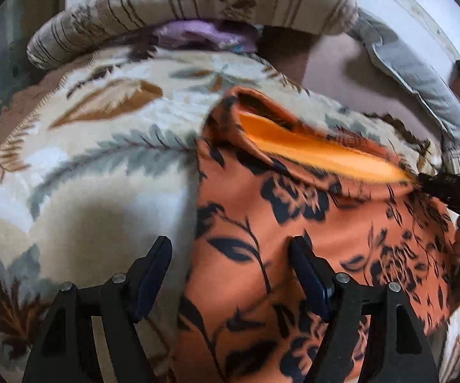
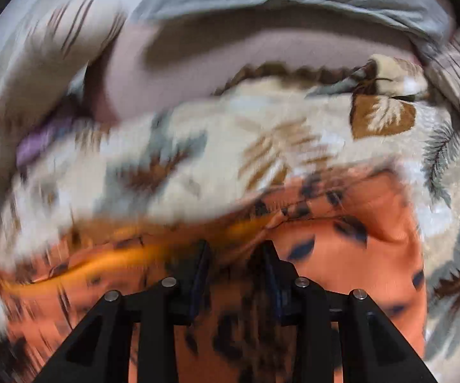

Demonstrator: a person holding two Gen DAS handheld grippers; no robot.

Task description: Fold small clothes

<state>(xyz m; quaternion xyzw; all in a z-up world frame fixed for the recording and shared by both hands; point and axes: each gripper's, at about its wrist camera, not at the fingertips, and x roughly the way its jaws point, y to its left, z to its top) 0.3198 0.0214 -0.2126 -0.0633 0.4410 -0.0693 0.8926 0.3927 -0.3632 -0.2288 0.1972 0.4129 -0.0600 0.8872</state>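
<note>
Left gripper (image 1: 231, 274) spread wide, nothing between jaws, hovers over left edge of orange floral garment (image 1: 309, 223). Right gripper (image 2: 234, 271) pinches bunched edge of same garment, view blurred. Garment lies on leaf-print blanket (image 1: 102, 146); striped pillow (image 1: 198, 3) at blanket's far edge.

My left gripper (image 1: 230, 274) hangs with jaws apart over the orange floral garment (image 1: 293, 223) on the leaf-print blanket (image 1: 102, 146); my right gripper (image 1: 421, 178) pinches its far edge.
</note>
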